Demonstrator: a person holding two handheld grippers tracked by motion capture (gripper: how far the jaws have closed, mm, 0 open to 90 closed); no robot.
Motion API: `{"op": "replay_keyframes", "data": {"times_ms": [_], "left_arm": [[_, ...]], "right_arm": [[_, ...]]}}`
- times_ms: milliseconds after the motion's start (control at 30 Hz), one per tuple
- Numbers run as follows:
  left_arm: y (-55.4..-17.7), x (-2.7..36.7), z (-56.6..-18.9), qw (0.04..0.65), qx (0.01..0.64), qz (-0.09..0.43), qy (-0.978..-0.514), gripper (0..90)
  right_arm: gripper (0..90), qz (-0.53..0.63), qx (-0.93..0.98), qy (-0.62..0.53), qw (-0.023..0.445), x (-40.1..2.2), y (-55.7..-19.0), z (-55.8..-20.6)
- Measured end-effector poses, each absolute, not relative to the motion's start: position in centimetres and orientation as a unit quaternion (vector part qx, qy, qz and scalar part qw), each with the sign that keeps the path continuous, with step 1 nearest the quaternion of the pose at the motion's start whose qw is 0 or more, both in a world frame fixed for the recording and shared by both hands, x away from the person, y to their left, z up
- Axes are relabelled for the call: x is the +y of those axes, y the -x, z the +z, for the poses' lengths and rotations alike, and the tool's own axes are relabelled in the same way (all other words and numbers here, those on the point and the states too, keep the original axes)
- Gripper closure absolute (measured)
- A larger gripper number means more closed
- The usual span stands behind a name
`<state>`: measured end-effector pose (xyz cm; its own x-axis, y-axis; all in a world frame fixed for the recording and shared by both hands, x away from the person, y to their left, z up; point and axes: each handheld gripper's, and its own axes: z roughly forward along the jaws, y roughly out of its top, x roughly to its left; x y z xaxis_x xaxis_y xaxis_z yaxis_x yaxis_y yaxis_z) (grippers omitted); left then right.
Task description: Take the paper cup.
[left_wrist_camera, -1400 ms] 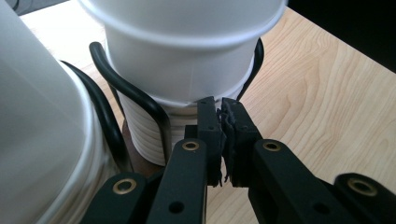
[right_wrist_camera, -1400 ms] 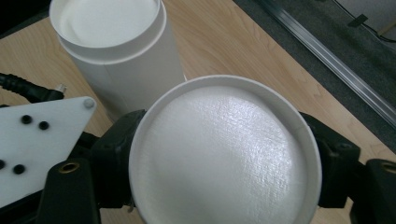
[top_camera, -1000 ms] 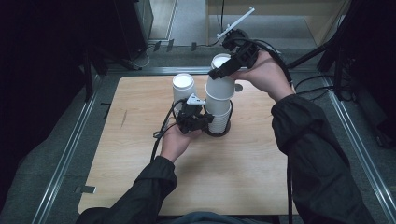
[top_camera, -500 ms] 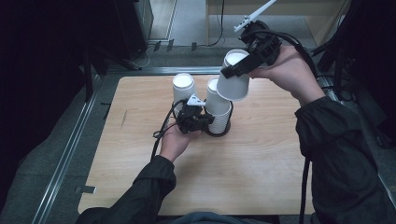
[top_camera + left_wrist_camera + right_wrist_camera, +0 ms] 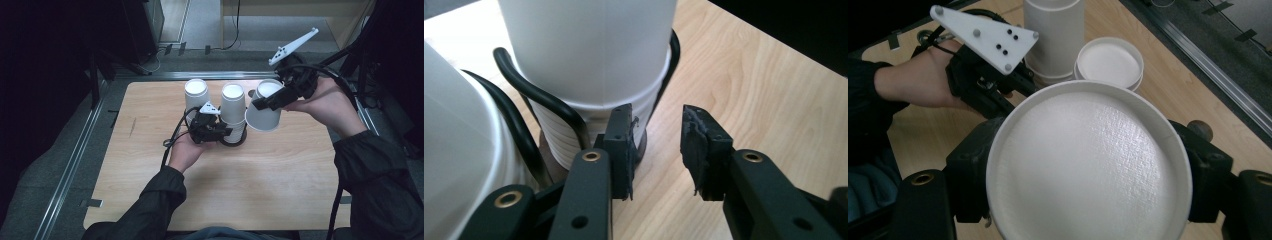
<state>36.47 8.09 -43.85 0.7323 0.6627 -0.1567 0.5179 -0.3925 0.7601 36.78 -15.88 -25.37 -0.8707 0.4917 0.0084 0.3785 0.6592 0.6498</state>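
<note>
A: High view, left to right: what has changed at the stack?

B: Single upturned cup [image 5: 196, 95] stands upper left of centre. Beside it, the left gripper [image 5: 226, 133] sits at the base of the cup stack [image 5: 233, 107] in its black wire holder [image 5: 235, 142]; its fingers [image 5: 620, 145] have just been opening and now stand released, nothing between them.

A: And right of centre?

B: The right gripper [image 5: 265, 101] grasps the lifted cup [image 5: 264, 111], now carried clear to the right of the stack, above the table [image 5: 280, 175]. Judgement: separation is complete; setting this cup down comes next.
</note>
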Motion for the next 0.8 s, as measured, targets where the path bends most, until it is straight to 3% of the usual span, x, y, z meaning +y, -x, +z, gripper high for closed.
{"op": "replay_keyframes", "data": {"times_ms": [333, 800], "left_arm": [[-35.6, 8.9, -43.3, 0.433, 0.342, 0.058, -0.832, 47.7], [-34.3, 10.6, -44.0, 0.441, 0.321, 0.038, -0.837, 39.4]], "right_arm": [[25.2, 0.336, 0.907, -0.242, 0.068, -17.3, -35.9, -29.6], [25.2, 0.349, 0.899, -0.261, 0.054, -18.6, -36.0, -36.6]]}}
